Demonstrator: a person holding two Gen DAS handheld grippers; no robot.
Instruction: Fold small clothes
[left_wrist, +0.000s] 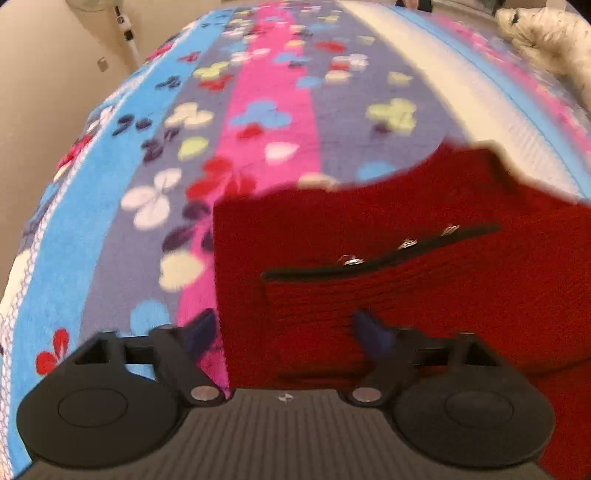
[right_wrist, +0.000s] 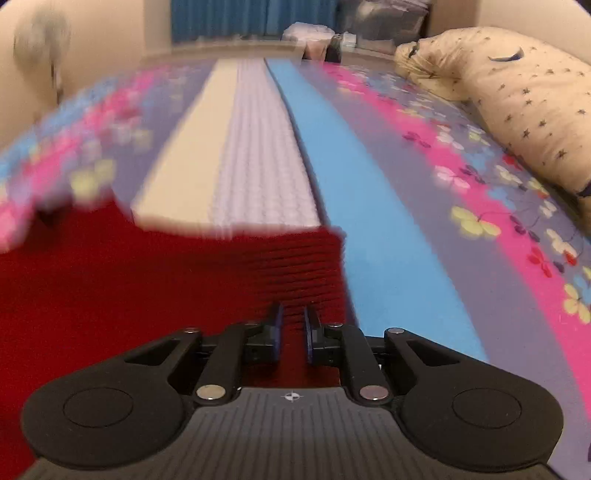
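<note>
1. Right tongs (right_wrist: 292, 334), nearly closed, pinch the red sweater (right_wrist: 147, 280) near its right edge.
2. Left tongs (left_wrist: 288, 332) gape empty over its left edge, on the bed (left_wrist: 258, 110).
3. Soft, light knit; grip corners.

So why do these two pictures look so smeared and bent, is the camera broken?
No, just lens and motion. Left wrist view: the fisheye bows the bedspread into a dome; the red garment is softly smeared, its far edge most. Right wrist view: the left side streaks sideways, while the blue stripe and the pillow stay fairly crisp. Lighting is even in both, without glare.
</note>
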